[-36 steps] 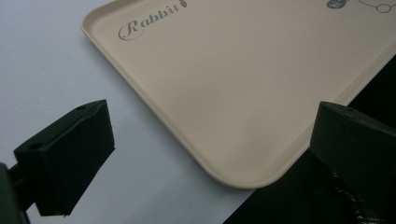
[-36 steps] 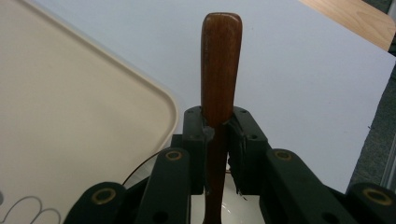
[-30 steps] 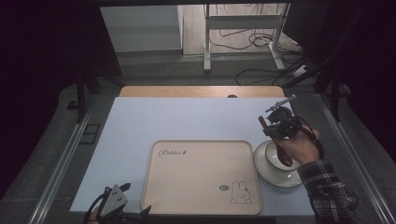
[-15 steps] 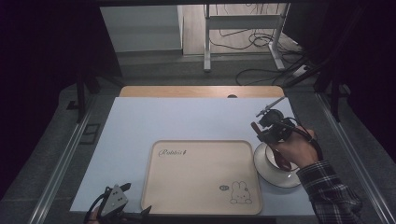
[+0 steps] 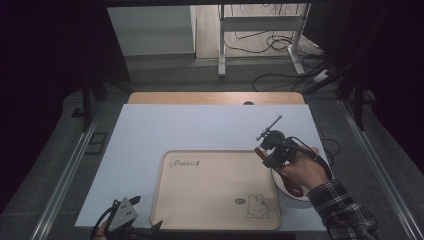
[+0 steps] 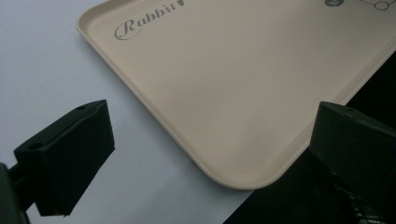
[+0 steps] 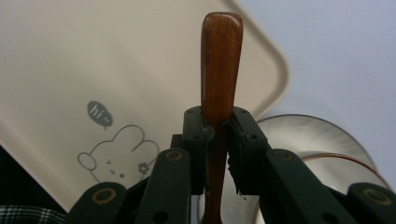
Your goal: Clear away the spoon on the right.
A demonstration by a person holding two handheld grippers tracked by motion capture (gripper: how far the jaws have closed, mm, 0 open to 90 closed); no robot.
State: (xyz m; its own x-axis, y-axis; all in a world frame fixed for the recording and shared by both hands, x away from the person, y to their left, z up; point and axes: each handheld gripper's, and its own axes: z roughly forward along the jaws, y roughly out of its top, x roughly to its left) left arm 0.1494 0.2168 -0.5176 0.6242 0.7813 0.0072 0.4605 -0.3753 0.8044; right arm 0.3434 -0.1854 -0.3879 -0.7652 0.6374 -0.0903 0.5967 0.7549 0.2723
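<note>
My right gripper (image 7: 217, 116) is shut on a brown wooden utensil handle (image 7: 222, 56), which sticks out past the jaws. In the high view that gripper (image 5: 266, 150) hovers at the right edge of the beige tray (image 5: 215, 190), which is printed with "Rabbit" and a rabbit drawing. The utensil (image 5: 287, 181) trails back under the hand, over a white bowl (image 5: 299, 196) just right of the tray. My left gripper (image 5: 146, 214) rests at the table's near edge by the tray's near-left corner (image 6: 243, 177). Its jaws stand wide open with nothing gripped.
A pale sheet (image 5: 200, 125) covers the table, with a strip of bare wood (image 5: 215, 98) along the far edge. Metal rails run down both sides. Cables and a stand's legs (image 5: 260, 45) lie on the floor beyond.
My right hand has carried the wooden utensil leftward, from above the bowl to the tray's right edge. The left gripper has stayed where it was.
</note>
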